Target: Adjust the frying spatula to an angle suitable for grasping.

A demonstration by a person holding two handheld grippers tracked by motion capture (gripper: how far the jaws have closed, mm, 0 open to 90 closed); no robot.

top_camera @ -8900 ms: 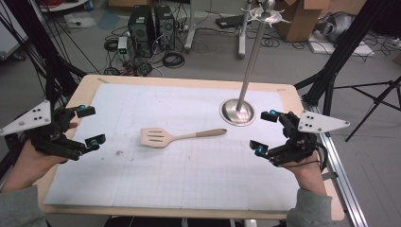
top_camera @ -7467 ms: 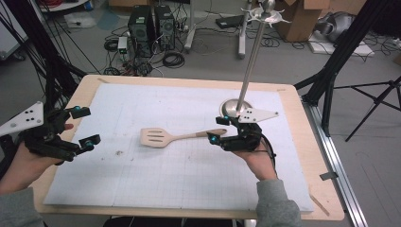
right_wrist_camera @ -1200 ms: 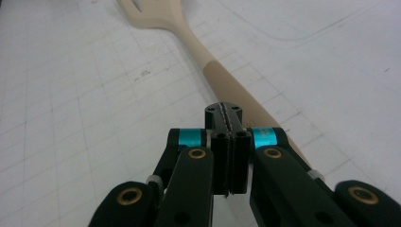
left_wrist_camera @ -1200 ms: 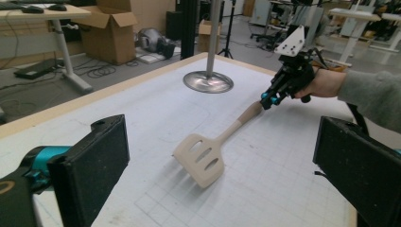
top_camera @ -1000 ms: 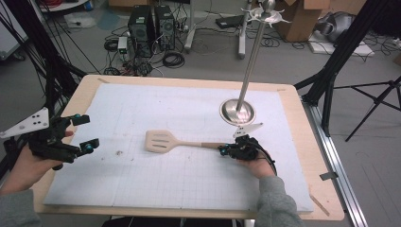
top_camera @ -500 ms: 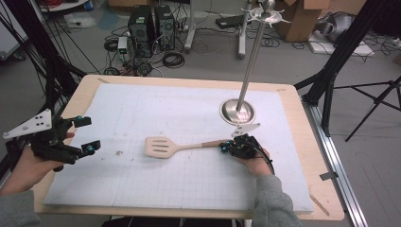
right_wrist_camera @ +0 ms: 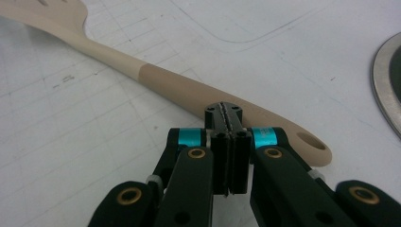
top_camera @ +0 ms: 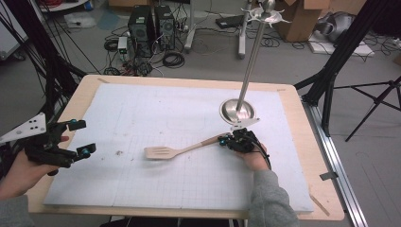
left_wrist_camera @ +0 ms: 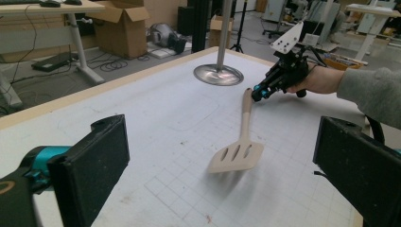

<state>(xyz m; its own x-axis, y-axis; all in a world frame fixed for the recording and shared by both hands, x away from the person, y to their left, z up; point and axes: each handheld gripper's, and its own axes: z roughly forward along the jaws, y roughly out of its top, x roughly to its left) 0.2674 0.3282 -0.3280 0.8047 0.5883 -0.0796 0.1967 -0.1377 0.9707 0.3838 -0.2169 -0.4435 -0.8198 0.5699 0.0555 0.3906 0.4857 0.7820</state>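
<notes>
A wooden slotted spatula point(top_camera: 179, 149) lies slantwise on the white gridded mat point(top_camera: 142, 109), its head toward the near side. My right gripper point(top_camera: 222, 140) is shut, jaws pressed together with nothing between them, and its tips rest against the spatula handle point(right_wrist_camera: 156, 80) close to the hanging hole. In the left gripper view the spatula point(left_wrist_camera: 243, 137) looks blurred with a shadow under its head, and the right gripper point(left_wrist_camera: 257, 93) sits at its far end. At the table's left edge my left gripper point(top_camera: 81, 137) is held open and apart from the spatula.
A metal stand with a round base point(top_camera: 237, 111) and a tall pole point(top_camera: 253, 52) rises just behind the right gripper; its rim point(right_wrist_camera: 385, 85) is close on the right. The wooden table edge point(top_camera: 302, 123) frames the mat. Boxes, cables and tripods crowd the floor beyond.
The right gripper came in from the right edge, shut, and met the handle end. Over the last second the spatula has turned, its head swinging toward the near edge. The left gripper barely moved.
</notes>
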